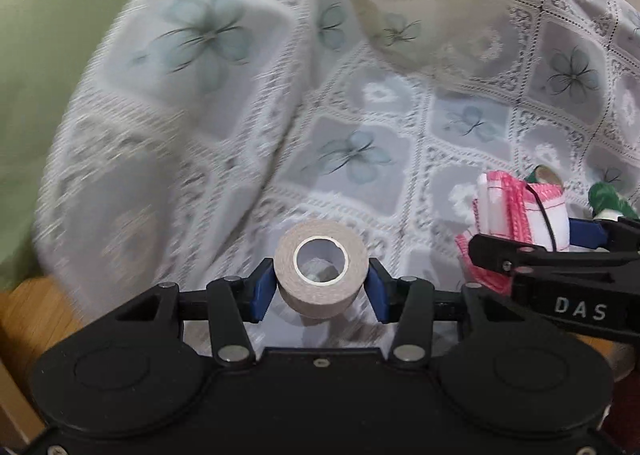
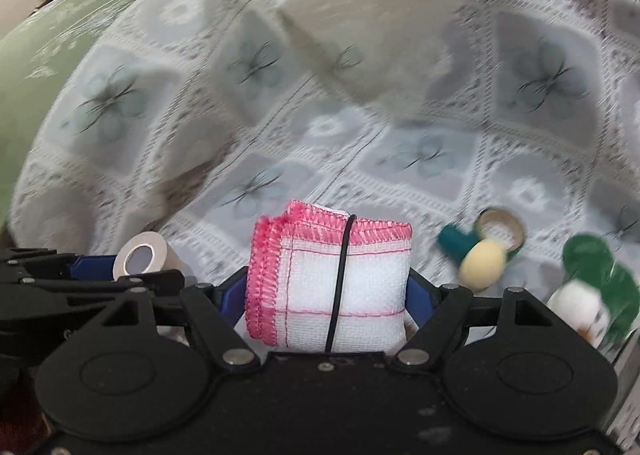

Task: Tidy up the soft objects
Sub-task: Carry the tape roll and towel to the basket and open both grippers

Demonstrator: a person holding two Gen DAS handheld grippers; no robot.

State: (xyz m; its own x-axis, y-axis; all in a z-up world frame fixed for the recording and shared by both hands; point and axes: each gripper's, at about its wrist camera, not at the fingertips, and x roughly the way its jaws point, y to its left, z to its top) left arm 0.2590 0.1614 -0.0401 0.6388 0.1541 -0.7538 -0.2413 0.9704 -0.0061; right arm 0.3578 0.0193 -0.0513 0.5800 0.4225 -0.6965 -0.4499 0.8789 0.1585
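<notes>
My left gripper is shut on a beige roll of tape, its blue pads pressing both sides, core hole facing the camera. My right gripper is shut on a folded white cloth with a pink stitched edge, bound by a thin black band. In the left wrist view the right gripper and its cloth sit at the right. The left gripper with the roll shows at the left of the right wrist view. Both hang above a flower-patterned lace bedspread.
A small plush toy, teal and cream, lies on the bedspread at the right, with a green and white plush beside it. A green pillow lies at the left. A fold of the spread rises at the back.
</notes>
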